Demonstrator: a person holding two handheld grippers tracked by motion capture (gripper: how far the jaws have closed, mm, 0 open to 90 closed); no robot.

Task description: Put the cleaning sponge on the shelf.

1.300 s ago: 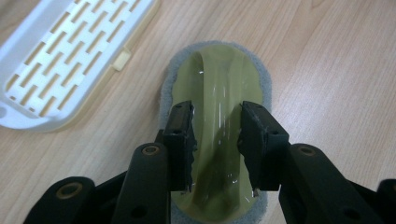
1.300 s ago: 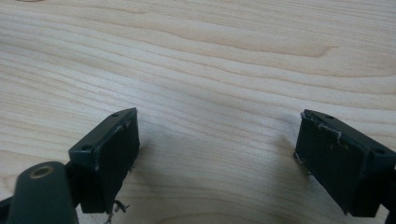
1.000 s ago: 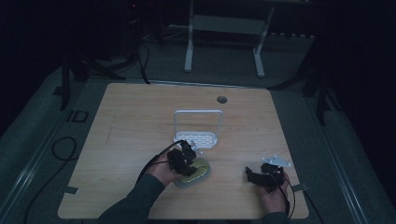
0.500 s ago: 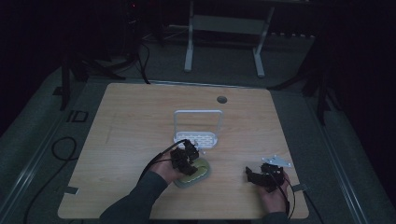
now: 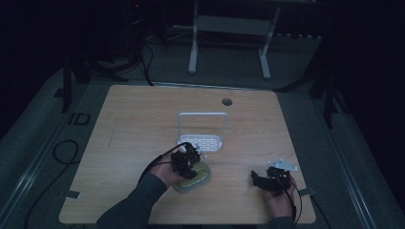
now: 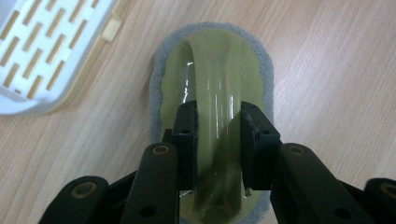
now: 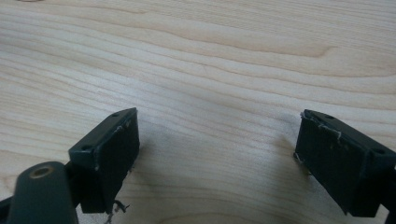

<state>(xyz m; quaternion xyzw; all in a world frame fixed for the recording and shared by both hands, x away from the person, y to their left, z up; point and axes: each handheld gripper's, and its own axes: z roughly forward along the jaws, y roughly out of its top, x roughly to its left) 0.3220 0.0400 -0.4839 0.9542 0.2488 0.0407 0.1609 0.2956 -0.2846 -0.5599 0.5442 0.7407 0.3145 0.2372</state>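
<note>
your scrubber (image 6: 212,93) is an oval pad with a grey fuzzy rim, a shiny olive-green plastic top and an arched green handle running along its length. it lies flat on the wood, in the lower middle of the high view (image 5: 193,177) and filling the centre of the left gripper view. your left gripper (image 6: 217,135) has its two black jaws closed on either side of that handle. just beside the scrubber, at the upper left of the left gripper view, sits the white slotted tray (image 6: 44,51) with its upright white frame (image 5: 202,126).
</note>
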